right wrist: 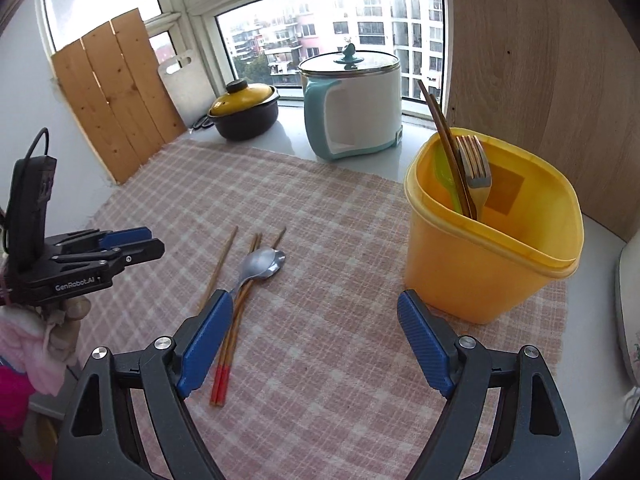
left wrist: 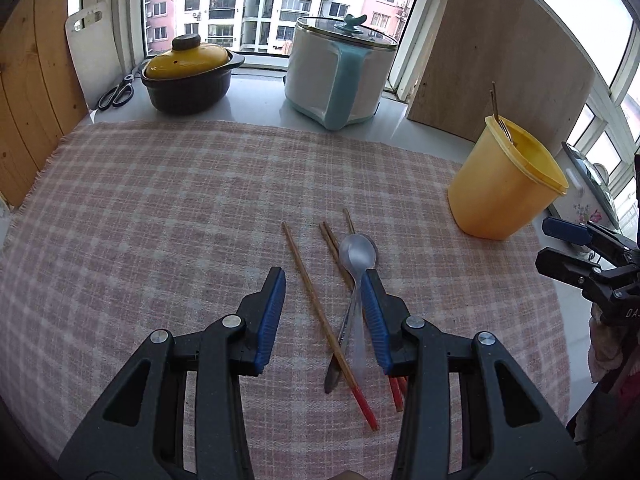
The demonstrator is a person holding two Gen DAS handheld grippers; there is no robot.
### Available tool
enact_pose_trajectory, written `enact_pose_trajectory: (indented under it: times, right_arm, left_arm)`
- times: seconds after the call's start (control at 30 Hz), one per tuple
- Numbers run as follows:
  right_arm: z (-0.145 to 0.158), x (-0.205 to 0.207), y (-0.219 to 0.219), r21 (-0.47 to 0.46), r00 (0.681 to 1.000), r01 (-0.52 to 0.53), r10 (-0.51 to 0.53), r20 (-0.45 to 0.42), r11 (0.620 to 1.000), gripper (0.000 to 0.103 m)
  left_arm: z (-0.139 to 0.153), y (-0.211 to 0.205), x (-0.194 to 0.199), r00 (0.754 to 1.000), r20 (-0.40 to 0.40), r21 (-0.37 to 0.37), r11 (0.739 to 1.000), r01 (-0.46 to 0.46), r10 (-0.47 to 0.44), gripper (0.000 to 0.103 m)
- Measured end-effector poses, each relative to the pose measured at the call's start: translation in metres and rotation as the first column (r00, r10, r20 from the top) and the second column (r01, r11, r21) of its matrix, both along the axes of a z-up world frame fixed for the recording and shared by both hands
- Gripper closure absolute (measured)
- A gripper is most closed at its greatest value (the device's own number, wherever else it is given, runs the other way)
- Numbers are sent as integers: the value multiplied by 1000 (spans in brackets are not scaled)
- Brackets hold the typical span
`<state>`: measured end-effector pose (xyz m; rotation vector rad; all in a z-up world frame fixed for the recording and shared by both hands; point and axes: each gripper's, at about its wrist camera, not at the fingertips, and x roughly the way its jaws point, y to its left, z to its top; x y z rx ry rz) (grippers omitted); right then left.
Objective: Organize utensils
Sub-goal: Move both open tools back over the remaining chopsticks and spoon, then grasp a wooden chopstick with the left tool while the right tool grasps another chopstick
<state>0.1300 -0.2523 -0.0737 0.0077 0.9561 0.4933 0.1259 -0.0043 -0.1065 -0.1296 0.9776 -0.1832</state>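
Several red-tipped wooden chopsticks (left wrist: 320,312) and two stacked spoons (left wrist: 357,256) lie on the checked cloth (left wrist: 160,220); they also show in the right wrist view, chopsticks (right wrist: 230,320) and spoons (right wrist: 262,263). My left gripper (left wrist: 329,276) is open and empty, hovering over them with one chopstick and the spoon handles between its fingers. My right gripper (right wrist: 314,304) is open and empty, left of the yellow utensil holder (right wrist: 488,240). The holder (left wrist: 504,184) contains a fork (right wrist: 476,172), chopsticks (right wrist: 444,140) and a green utensil (right wrist: 446,176).
A black pot with yellow lid (left wrist: 188,76), a white and teal electric cooker (left wrist: 340,76), scissors (left wrist: 116,92) and a white cutting board (left wrist: 92,48) stand at the back by the window. Wooden panels (right wrist: 116,96) flank the sides. A floral dish (right wrist: 628,320) sits right.
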Motion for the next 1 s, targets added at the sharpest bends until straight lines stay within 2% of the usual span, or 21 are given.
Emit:
enact_pose_trajectory:
  times: [0.07, 0.2, 0.47, 0.63, 0.87, 1.0]
  right_arm:
    - [-9, 6, 6, 32, 999, -2, 4, -54, 999, 19]
    - [-26, 13, 22, 73, 991, -9, 19, -131, 997, 23]
    - [-59, 26, 52, 123, 958, -28, 62, -279, 992, 59]
    - [-79, 31, 74, 131, 933, -45, 89, -349, 990, 76]
    - [-98, 40, 92, 111, 914, -33, 75, -399, 993, 82]
    - [-102, 45, 101, 89, 912, -31, 65, -404, 996, 82]
  left_arm:
    - [-9, 2, 1, 1000, -21, -5, 1000, 5, -5, 68]
    - [-25, 3, 4, 998, -62, -29, 999, 20, -22, 72]
    - [-47, 4, 14, 993, -114, -70, 997, 27, -35, 78]
    - [-55, 2, 22, 990, -127, -66, 997, 46, -54, 81]
    - [-64, 6, 27, 988, -143, -71, 996, 52, -61, 83]
    - [-66, 9, 28, 987, -149, -77, 996, 52, -63, 83]
